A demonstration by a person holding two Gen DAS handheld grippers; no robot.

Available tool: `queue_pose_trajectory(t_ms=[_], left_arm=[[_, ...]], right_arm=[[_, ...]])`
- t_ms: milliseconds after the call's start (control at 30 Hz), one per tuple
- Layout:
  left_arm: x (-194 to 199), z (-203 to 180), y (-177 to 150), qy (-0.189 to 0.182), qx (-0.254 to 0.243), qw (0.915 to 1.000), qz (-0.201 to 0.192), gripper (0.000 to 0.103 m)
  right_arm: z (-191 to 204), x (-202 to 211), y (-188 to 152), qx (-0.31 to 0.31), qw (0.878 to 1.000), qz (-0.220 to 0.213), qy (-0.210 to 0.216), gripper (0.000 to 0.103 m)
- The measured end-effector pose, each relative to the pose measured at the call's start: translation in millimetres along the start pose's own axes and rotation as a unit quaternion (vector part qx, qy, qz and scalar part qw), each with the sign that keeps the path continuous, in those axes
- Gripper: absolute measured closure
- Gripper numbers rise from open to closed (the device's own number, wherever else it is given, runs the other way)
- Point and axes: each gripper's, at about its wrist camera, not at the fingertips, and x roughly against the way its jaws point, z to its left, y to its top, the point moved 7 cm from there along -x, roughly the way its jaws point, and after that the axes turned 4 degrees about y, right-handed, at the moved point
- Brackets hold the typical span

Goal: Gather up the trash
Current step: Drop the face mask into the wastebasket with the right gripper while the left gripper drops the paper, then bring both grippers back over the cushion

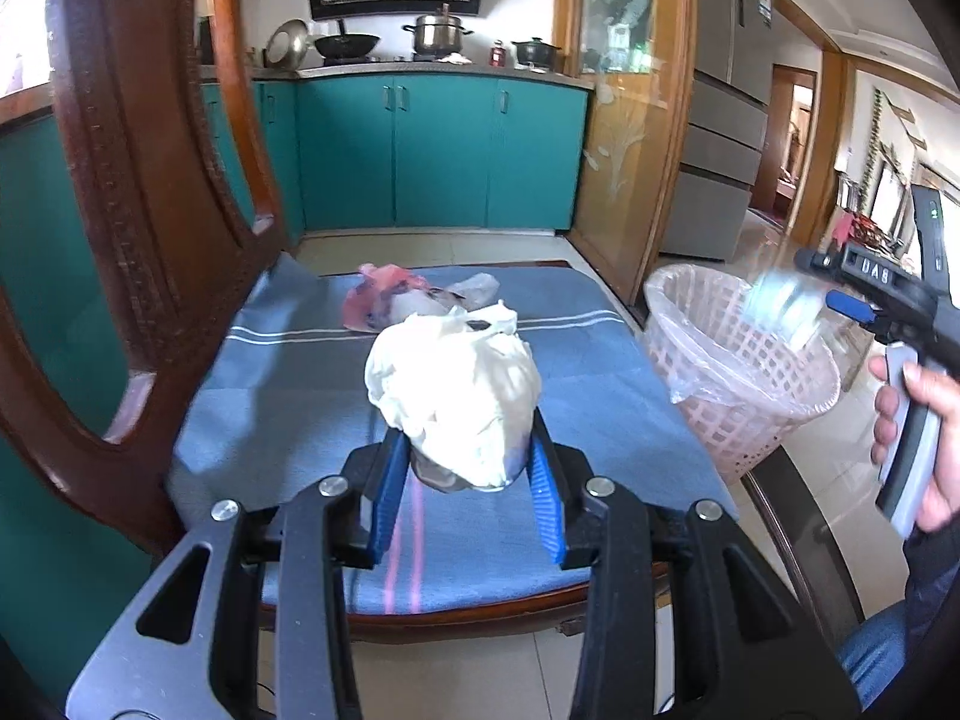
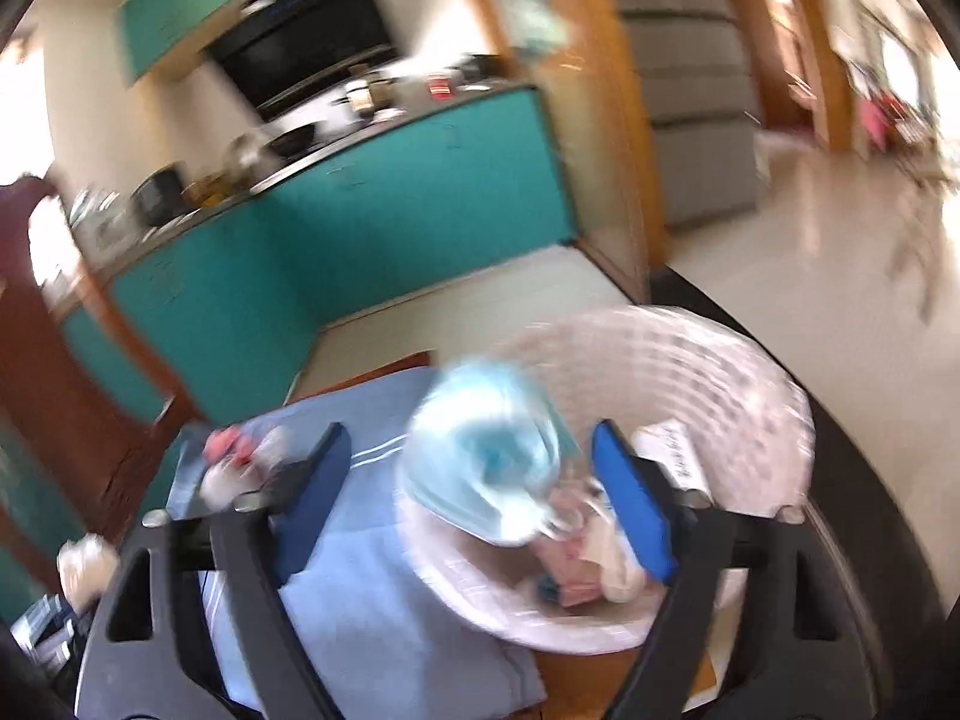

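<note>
Trash sits on a chair's blue cushion [image 1: 288, 372]; the left gripper [image 1: 468, 474] pinches a white crumpled bag [image 1: 453, 396] between its blue pads; a pink bag [image 1: 384, 297] lies farther back on the cushion, apart from it; beside the chair stands a pink lattice basket [image 1: 744, 420] with a clear liner; the right gripper [image 2: 474, 480] is spread wide, and a blurred pale-blue bag [image 2: 480, 456] hangs loose between its fingers over the basket's rim; more scraps lie inside the basket.
</note>
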Motion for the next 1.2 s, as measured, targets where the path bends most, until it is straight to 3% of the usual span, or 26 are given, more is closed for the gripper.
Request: queue_pose_trajectory(t_ms=[67, 233, 400, 467, 500, 533, 600, 733, 900, 1067, 1200], left_arm=[[-4.4, -13.3, -0.9, -0.012, -0.005, 0.9999, 0.005, 0.065], [-13.8, -71.6, 16.1, -0.063, -0.026, 0.9976, 0.005, 0.064], [-36.8, -175.6, 58.6, -0.125, -0.078, 0.989, 0.001, 0.062], [-50.1, -216.2, 78.3, -0.162, -0.071, 0.9842, 0.007, 0.053], [-59.0, -233.3, 86.1, -0.177, -0.067, 0.9819, 0.014, 0.037], [-68.0, -242.9, 92.0, -0.167, -0.064, 0.9836, 0.02, 0.02], [-75.5, -245.5, 97.8, -0.143, -0.059, 0.9878, 0.02, 0.016], [-61.7, -204.5, 94.3, -0.121, -0.049, 0.9915, 0.001, 0.01], [-34.2, -108.8, 77.9, -0.041, -0.034, 0.9984, -0.021, 0.008], [-5.6, -15.2, 50.4, 0.037, 0.0, 0.9987, -0.034, 0.005], [-1.1, 30.9, 25.3, 0.051, 0.049, 0.9974, -0.016, 0.005]], right_arm=[[-18.1, 11.5, 8.3, -0.042, 0.999, -0.024, 0.002, 0.02], [-64.2, 66.7, 29.1, -0.119, 0.979, -0.156, -0.051, 0.011], [-88.5, 82.1, 30.8, -0.155, 0.966, -0.196, -0.064, 0.011], [-95.8, 82.4, 29.2, -0.163, 0.965, -0.195, -0.065, 0.011], [-97.8, 81.2, 29.0, -0.166, 0.965, -0.194, -0.064, 0.011], [-99.0, 78.1, 30.2, -0.166, 0.965, -0.191, -0.064, 0.011], [-98.9, 74.5, 29.6, -0.165, 0.967, -0.183, -0.062, 0.011], [-88.1, 70.1, 31.9, -0.148, 0.973, -0.168, -0.052, 0.011], [-53.5, 51.2, 25.3, -0.085, 0.987, -0.128, -0.042, 0.011], [25.1, 17.0, -7.7, 0.037, 0.998, -0.045, 0.001, 0.011], [101.4, -7.0, -60.8, 0.139, 0.988, 0.037, 0.063, 0.011]])
